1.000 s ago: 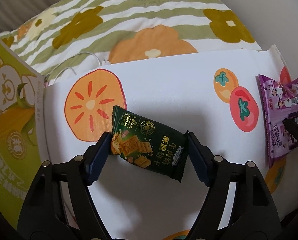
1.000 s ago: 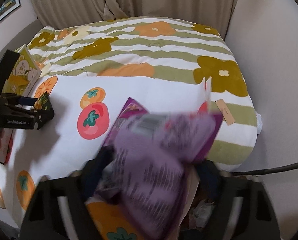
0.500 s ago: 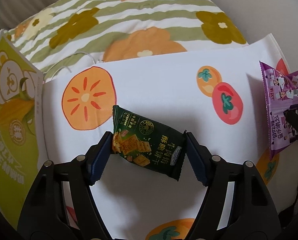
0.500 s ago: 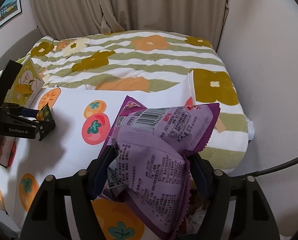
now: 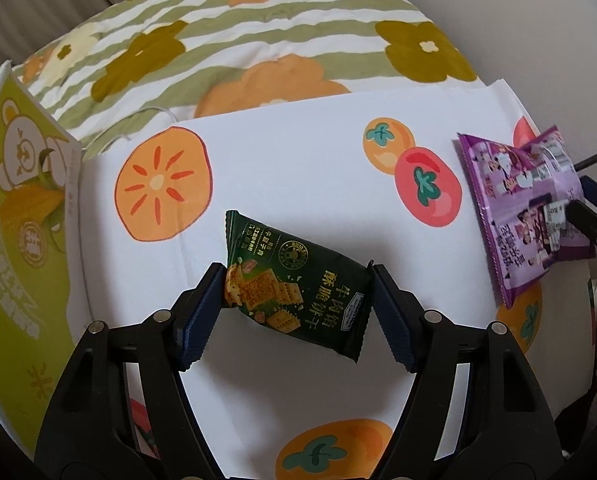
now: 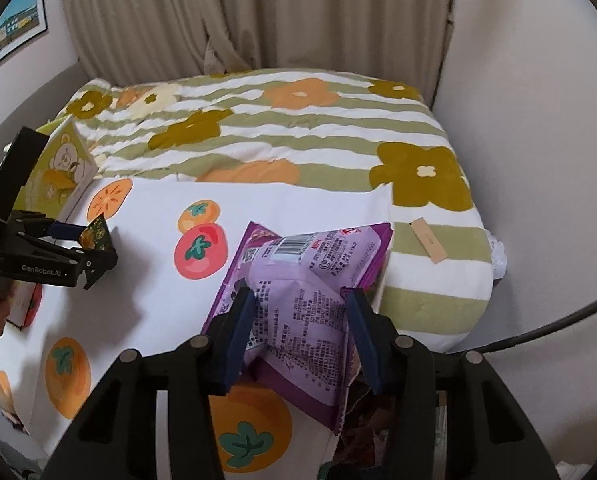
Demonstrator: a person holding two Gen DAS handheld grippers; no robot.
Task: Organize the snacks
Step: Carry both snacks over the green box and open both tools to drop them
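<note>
Left gripper [image 5: 298, 280] clamps the green cracker packet [image 5: 296, 286] between its pads, above the white fruit-print cloth [image 5: 298, 168]. Right gripper [image 6: 300, 312] pinches the purple snack bag [image 6: 302, 296], crumpled between its fingers.

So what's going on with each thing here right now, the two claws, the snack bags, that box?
left gripper: shut on the green cracker packet, held above the cloth.
green cracker packet: sealed, gripped at both ends.
right gripper: shut on the purple snack bag.
purple snack bag: sealed, crumpled where pinched.
yellow-green bear box: at the cloth's left edge; open or closed unclear.
fruit-print cloth: spread over the bed.
</note>
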